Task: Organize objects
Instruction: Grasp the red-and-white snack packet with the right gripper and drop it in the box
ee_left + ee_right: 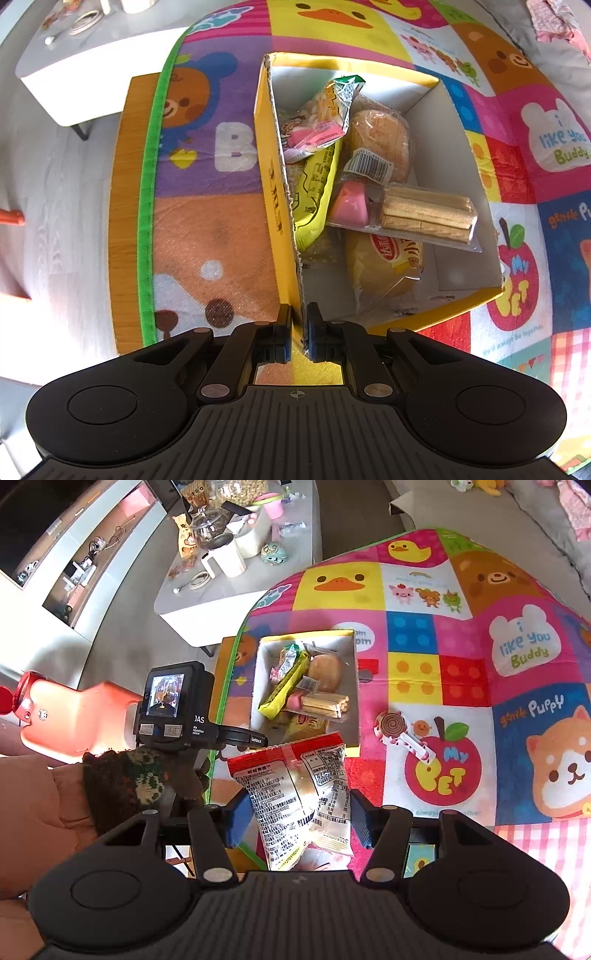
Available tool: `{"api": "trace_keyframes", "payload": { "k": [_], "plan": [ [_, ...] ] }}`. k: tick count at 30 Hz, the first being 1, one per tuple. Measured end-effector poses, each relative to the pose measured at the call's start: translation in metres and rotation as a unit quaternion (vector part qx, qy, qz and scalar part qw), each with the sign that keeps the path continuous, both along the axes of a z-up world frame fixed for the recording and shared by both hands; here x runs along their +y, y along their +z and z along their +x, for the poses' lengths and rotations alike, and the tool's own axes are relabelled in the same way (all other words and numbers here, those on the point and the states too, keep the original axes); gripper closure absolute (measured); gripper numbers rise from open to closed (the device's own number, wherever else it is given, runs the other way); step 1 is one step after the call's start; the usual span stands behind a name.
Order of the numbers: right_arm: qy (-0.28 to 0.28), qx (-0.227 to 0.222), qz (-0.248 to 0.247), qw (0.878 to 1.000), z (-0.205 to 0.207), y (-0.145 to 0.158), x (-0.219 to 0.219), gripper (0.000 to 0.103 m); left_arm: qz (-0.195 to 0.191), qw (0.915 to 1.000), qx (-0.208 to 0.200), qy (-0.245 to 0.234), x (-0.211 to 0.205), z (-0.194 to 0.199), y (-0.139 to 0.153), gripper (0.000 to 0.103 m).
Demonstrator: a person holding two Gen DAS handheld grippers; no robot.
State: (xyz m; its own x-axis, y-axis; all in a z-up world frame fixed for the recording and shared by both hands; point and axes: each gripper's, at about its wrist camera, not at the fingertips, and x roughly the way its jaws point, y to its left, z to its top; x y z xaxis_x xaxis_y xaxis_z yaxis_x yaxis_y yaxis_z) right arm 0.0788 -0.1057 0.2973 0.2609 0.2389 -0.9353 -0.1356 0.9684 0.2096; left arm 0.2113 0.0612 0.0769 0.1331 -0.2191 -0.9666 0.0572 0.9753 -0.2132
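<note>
**Snack packet held short of the box, which lies ahead and slightly left of the right tool**

Left wrist view: the left tool (298,334) is clenched on the near wall of the yellow box (275,206), one pad outside and one inside the cardboard edge, at the near corner. The box sits on a colourful play mat (207,229) spread over a worktop (123,206) whose wooden edge shows at the left. From this tool the box stretches away up the picture, its long axis running from the clamped corner to the far end. Inside lie a round bun (380,144), a pack of wafer sticks (424,214), a yellow wrapper (314,199) and other snacks. There is bare floor at the near right of the box.

Right wrist view: the right tool (297,819) grasps a clear snack packet (295,794) with a red top, its long axis pointing forward, away from the camera and toward the box (258,679). The packet's red end overlaps the near rim of the box in the picture, but appears to hang above it, not inside. The box opening lies ahead and a little to the left. A swirl lollipop (393,725) rests on the mat (517,716) just right of the box, nearer the right hand. The coming move seems to call for carrying the packet forward over the rim
</note>
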Motion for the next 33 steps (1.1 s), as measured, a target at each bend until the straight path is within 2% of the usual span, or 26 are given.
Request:
{"api": "trace_keyframes", "payload": {
  "k": [5, 10, 14, 16, 17, 21, 25, 28, 30, 33],
  "plan": [
    [0.009, 0.007, -0.006, 1.000, 0.002, -0.003, 0.014, 0.048, -0.010, 0.9999, -0.003, 0.005, 0.004, -0.002, 0.000, 0.093],
    [-0.006, 0.012, 0.006, 1.000, 0.021, -0.011, 0.022, 0.048, -0.010, 0.9999, -0.003, 0.006, 0.005, -0.002, 0.000, 0.093],
    [-0.020, -0.014, 0.022, 0.999, 0.039, -0.006, 0.031, 0.047, -0.009, 0.9999, -0.002, 0.006, 0.005, -0.003, 0.000, 0.093],
    [-0.030, -0.040, 0.041, 0.998, 0.048, -0.002, 0.033, 0.043, -0.010, 0.9999, -0.002, 0.007, 0.006, -0.003, 0.001, 0.093],
    [-0.034, -0.043, 0.044, 0.998, 0.052, -0.002, 0.033, 0.035, -0.011, 0.9999, -0.002, 0.008, 0.006, -0.003, 0.001, 0.093],
    [-0.039, -0.057, 0.033, 0.997, 0.056, -0.001, 0.031, 0.032, -0.014, 0.9998, -0.002, 0.012, 0.008, -0.003, 0.000, 0.093],
    [-0.056, -0.050, -0.001, 0.997, 0.046, -0.014, 0.006, 0.032, -0.015, 0.9998, -0.001, 0.015, 0.009, -0.003, 0.001, 0.093],
    [-0.046, -0.044, -0.070, 0.996, 0.029, -0.034, -0.015, 0.031, -0.015, 0.9998, -0.002, 0.016, 0.008, -0.004, 0.001, 0.093],
    [-0.035, -0.026, -0.101, 0.994, 0.016, -0.051, -0.031, 0.031, -0.013, 0.9997, -0.001, 0.019, 0.008, -0.004, 0.001, 0.093],
    [-0.036, 0.008, -0.113, 0.993, 0.000, -0.076, -0.057, 0.031, -0.007, 0.9996, 0.001, 0.026, 0.006, -0.004, 0.002, 0.093]
  ]
}}
